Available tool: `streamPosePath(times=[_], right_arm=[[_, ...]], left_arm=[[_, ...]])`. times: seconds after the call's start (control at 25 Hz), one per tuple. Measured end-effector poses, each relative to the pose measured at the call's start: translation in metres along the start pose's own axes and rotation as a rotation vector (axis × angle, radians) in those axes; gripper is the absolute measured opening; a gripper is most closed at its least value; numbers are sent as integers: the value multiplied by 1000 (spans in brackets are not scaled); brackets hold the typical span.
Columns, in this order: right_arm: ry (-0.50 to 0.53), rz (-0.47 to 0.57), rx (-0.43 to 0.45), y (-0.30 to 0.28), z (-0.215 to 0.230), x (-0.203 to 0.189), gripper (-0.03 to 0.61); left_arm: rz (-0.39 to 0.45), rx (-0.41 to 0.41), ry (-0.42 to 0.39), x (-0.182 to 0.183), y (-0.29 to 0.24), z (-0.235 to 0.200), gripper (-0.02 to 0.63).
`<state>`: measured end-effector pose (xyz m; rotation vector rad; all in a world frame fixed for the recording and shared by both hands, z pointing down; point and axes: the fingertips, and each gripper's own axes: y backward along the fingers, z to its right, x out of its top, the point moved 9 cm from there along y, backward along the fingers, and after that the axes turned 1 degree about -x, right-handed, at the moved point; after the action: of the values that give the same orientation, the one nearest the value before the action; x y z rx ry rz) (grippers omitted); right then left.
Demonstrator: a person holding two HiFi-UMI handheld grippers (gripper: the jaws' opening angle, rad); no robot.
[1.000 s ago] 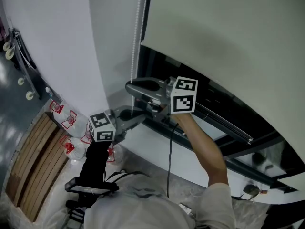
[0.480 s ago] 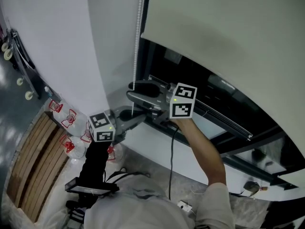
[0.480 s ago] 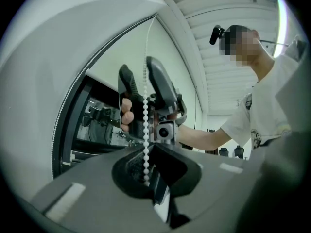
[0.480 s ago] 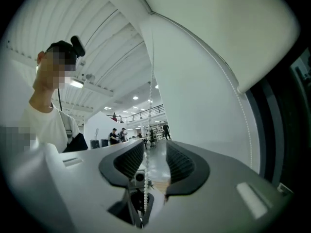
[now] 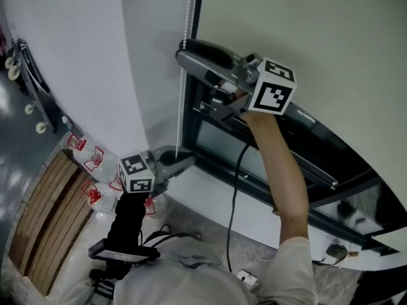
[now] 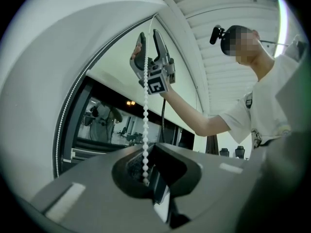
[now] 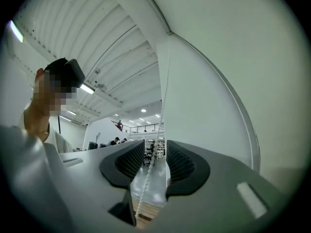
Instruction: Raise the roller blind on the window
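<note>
The pale roller blind (image 5: 318, 37) covers the upper part of the dark window (image 5: 219, 148). Its white bead chain (image 5: 186, 18) hangs along the frame's left side. My left gripper (image 5: 189, 159) sits low by the sill, level, shut on the bead chain (image 6: 146, 130), which runs down into the left gripper (image 6: 147, 179). My right gripper (image 5: 184, 51) is up high at the blind's lower corner. In the right gripper view the bead chain (image 7: 156, 144) passes freely through the right gripper (image 7: 155, 168); its jaws have just been opening and the pads do not press on it.
A white wall (image 5: 89, 56) stands left of the window, a white sill (image 5: 210, 192) below it. Bottles with red labels (image 5: 94, 161) and a wooden pallet (image 5: 41, 218) lie on the floor at left. A black cable (image 5: 234, 189) hangs from my right gripper.
My right gripper has opened and risen along the chain from beside the left gripper to the blind's lower corner. The left gripper has stayed put on the chain.
</note>
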<state>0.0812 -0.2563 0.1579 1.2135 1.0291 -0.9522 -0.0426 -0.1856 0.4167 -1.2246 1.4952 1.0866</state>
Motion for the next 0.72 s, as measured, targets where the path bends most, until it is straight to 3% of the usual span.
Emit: streamPosePath(times=[0.28, 0.72], right_arm=[[92, 10, 16, -18, -22, 34, 103], [74, -5, -14, -28, -19, 48, 20]], left_arm=[[4, 2, -5, -16, 11, 14, -2], [-2, -10, 7, -12, 7, 22, -2]])
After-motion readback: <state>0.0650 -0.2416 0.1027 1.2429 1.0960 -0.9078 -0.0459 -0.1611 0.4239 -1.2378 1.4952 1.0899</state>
